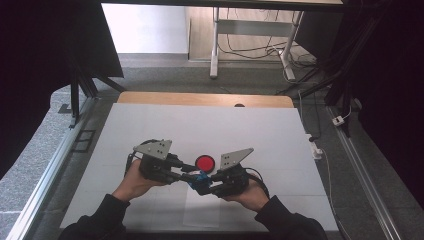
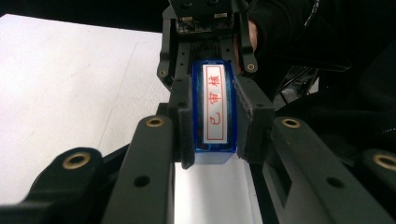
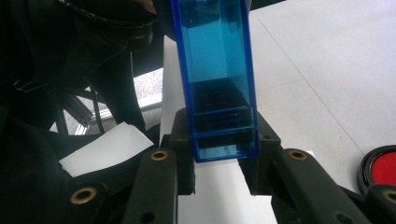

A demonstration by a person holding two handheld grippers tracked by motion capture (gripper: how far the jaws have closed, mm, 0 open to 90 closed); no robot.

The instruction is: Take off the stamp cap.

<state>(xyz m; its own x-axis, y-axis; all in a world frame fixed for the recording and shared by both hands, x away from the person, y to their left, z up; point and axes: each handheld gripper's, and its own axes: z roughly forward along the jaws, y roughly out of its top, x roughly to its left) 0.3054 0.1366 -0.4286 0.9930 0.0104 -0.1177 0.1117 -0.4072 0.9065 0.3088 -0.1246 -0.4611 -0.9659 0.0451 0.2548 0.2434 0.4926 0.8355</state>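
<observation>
Black jaws of the left claw (image 2: pixel 212 135) clamp 1 end of a blue stamp (image 2: pixel 214 112), its red-character face showing. At its other end the right claw (image 3: pixel 219 158) grips it too. Held above the white counter (image 1: pixel 150 125), it sits just beside a red ink pad (image 1: pixel 205 162).

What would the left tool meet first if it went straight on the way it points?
Probably the right tool. The left tool is shut on a blue stamp, and straight ahead the right tool is shut on the same stamp; how far off it is cannot be judged.
</observation>
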